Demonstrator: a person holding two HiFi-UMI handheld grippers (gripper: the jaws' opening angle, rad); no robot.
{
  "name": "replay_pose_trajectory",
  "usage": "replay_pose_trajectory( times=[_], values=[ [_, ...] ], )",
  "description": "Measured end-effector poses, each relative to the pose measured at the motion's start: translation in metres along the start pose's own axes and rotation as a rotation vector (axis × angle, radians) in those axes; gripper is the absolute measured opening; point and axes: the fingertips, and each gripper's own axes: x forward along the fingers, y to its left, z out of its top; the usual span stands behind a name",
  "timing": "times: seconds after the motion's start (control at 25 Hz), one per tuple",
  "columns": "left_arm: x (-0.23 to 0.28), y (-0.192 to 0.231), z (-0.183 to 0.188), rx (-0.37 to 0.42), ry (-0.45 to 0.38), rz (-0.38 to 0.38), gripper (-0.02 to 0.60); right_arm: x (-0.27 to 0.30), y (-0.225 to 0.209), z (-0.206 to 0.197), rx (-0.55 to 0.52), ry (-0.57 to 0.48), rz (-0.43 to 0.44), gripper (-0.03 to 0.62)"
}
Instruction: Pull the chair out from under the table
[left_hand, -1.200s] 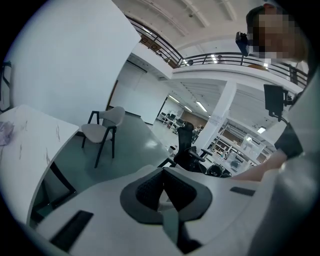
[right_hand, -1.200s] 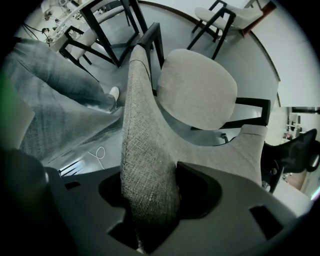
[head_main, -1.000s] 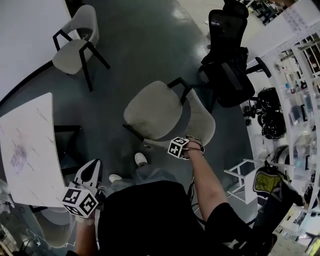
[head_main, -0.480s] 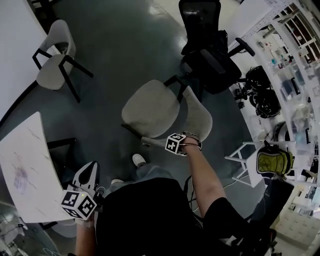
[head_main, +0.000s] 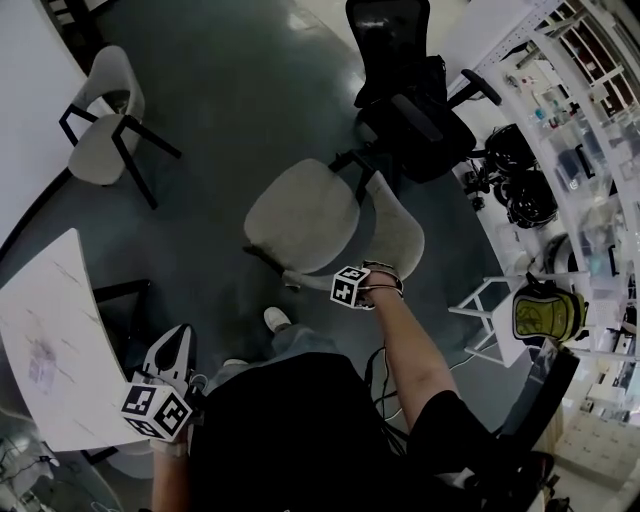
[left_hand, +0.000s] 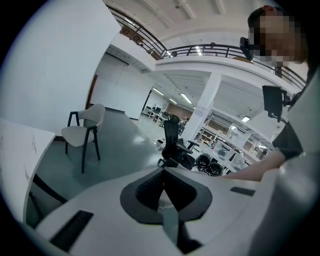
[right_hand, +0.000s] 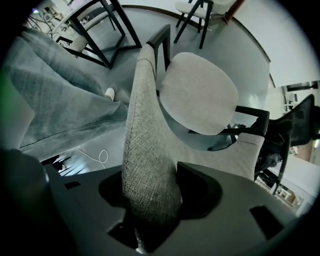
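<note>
The beige chair (head_main: 300, 212) with black legs stands on the dark floor, apart from the white table (head_main: 45, 350) at the left. My right gripper (head_main: 378, 280) points steeply down and is shut on the top edge of the chair's backrest (head_main: 398, 240). In the right gripper view the woven backrest (right_hand: 147, 150) fills the gap between the jaws of that gripper (right_hand: 152, 200), with the seat (right_hand: 200, 92) beyond. My left gripper (head_main: 182, 334) hangs beside the table's near edge, shut and holding nothing; in its own view the left gripper (left_hand: 162, 187) has its pads meeting.
A second beige chair (head_main: 100, 140) stands far left. A black office chair (head_main: 405, 95) is close behind the held chair. Shelving (head_main: 590, 130), a white frame (head_main: 490, 310) and a yellow bag (head_main: 540, 310) line the right. My shoe (head_main: 277, 320) is near the chair's front leg.
The head view has swung, so the table and far chair sit further left. The right gripper and the held chair back shifted slightly away from the table. The left gripper stays shut.
</note>
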Motion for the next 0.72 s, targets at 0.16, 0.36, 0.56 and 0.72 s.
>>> replay_pose_trajectory(
  times=[0.16, 0.36, 0.56, 0.72],
  values=[
    [-0.003, -0.001, -0.006, -0.009, -0.010, 0.000, 0.005, -0.008, 0.002, 0.001, -0.059, 0.014, -0.066, 0.218],
    [-0.013, 0.006, -0.007, -0.019, -0.032, 0.003, 0.005, -0.052, 0.013, 0.049, -0.001, -0.178, -0.066, 0.216],
    [-0.038, 0.019, -0.009, -0.041, -0.074, 0.031, 0.005, -0.149, 0.020, 0.135, 0.046, -0.495, -0.099, 0.207],
    [-0.073, 0.034, -0.013, -0.071, -0.124, 0.090, 0.005, -0.252, 0.048, 0.206, -0.026, -0.794, -0.110, 0.134]
  ],
)
